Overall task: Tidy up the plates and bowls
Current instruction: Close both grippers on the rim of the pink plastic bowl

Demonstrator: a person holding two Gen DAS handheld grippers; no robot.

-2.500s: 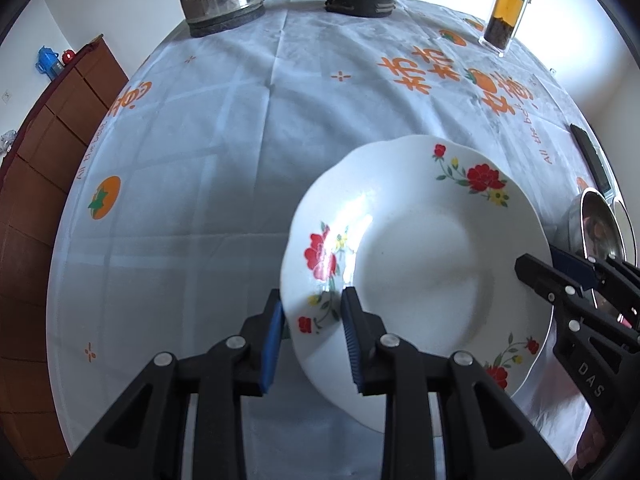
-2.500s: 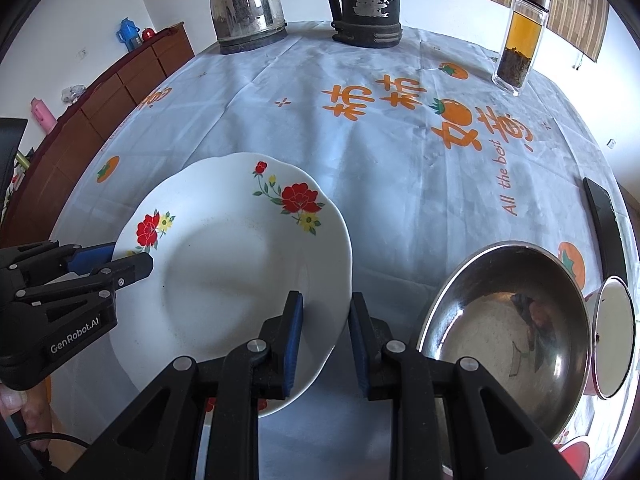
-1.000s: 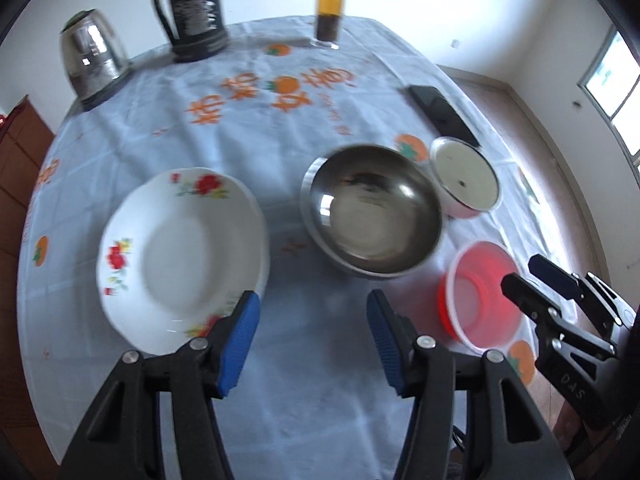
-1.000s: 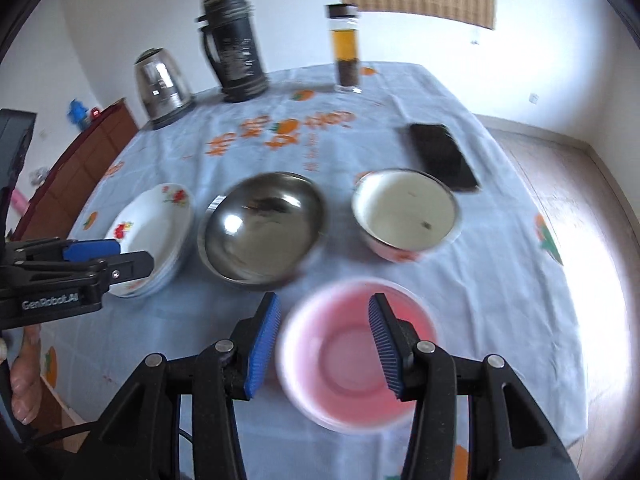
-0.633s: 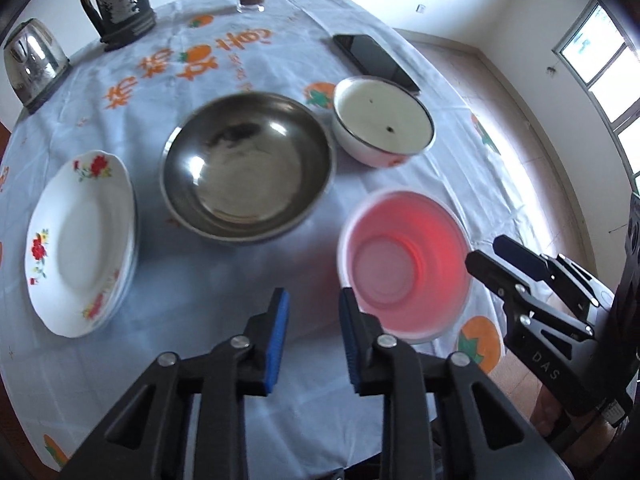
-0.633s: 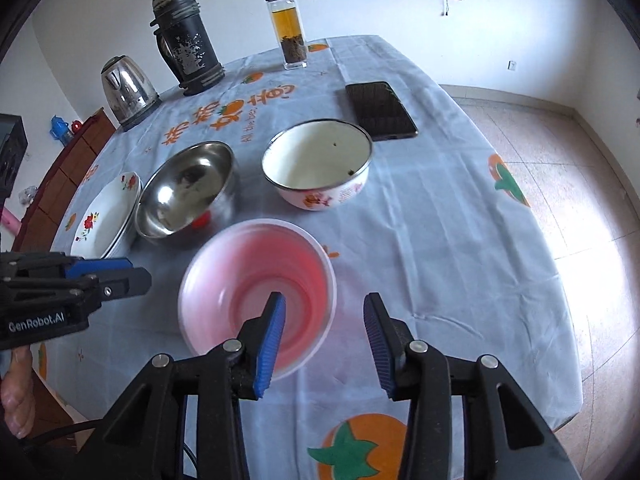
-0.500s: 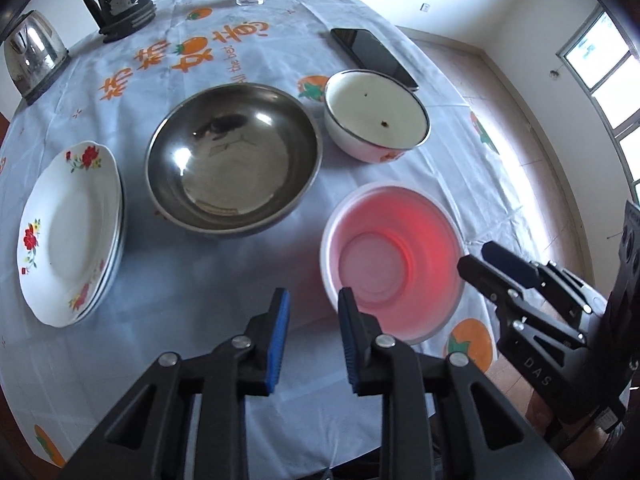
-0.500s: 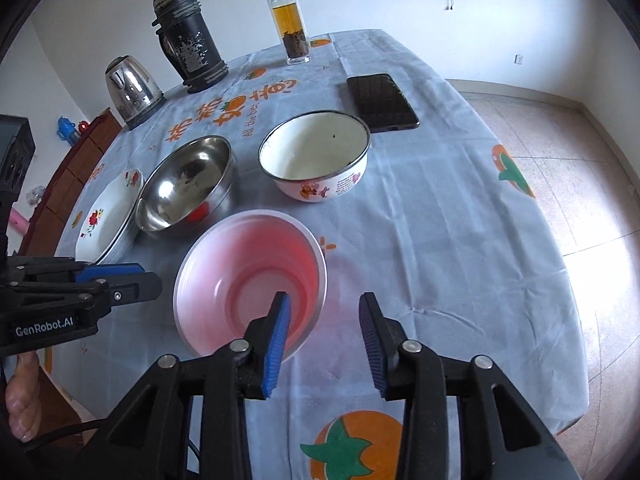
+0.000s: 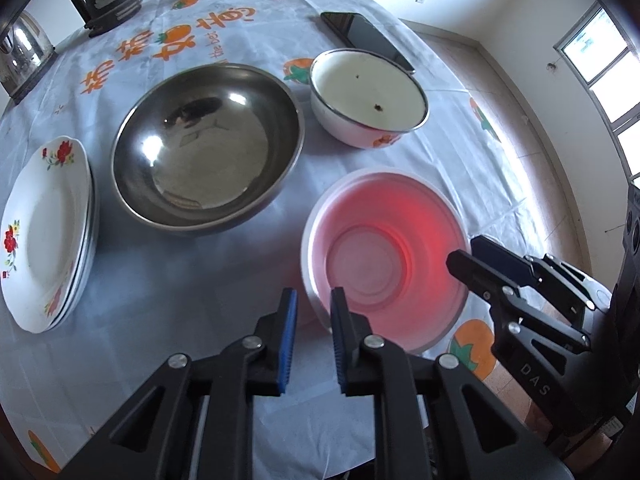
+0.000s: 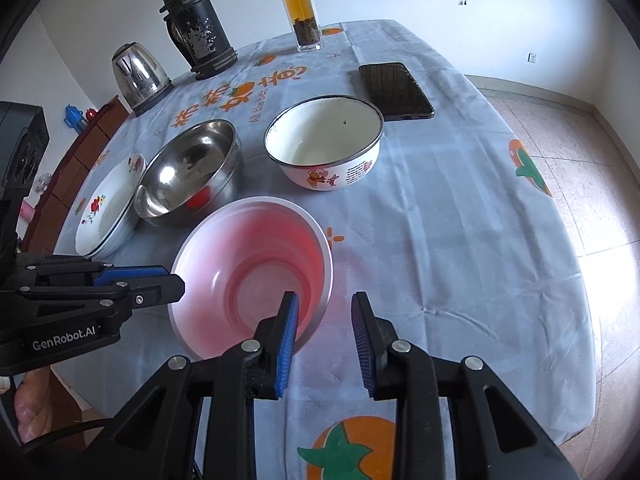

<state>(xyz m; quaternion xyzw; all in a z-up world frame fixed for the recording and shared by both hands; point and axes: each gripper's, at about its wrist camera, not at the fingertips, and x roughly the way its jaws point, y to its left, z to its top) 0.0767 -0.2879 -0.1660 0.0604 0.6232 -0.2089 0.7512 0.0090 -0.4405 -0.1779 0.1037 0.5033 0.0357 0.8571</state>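
A pink plastic bowl (image 9: 384, 256) (image 10: 252, 268) stands near the table's front edge. My left gripper (image 9: 312, 312) is open, its jaws straddling the bowl's near-left rim. My right gripper (image 10: 325, 316) is open, its jaws straddling the bowl's near-right rim; it also shows in the left wrist view (image 9: 476, 254). A steel bowl (image 9: 208, 144) (image 10: 188, 172) stands behind, a white enamel bowl (image 9: 368, 96) (image 10: 324, 144) to its right, and stacked floral plates (image 9: 44, 232) (image 10: 108, 208) at far left.
A black phone (image 10: 394, 90), a tea bottle (image 10: 302, 10), a black thermos (image 10: 198, 28) and a steel kettle (image 10: 138, 74) stand at the back of the table. The table's front edge is close under both grippers. A brown cabinet (image 10: 76, 148) is at left.
Both grippers left the floral plate on its stack, swung right and closed in on the pink bowl. Both jaws narrowed and now straddle its rim on either side.
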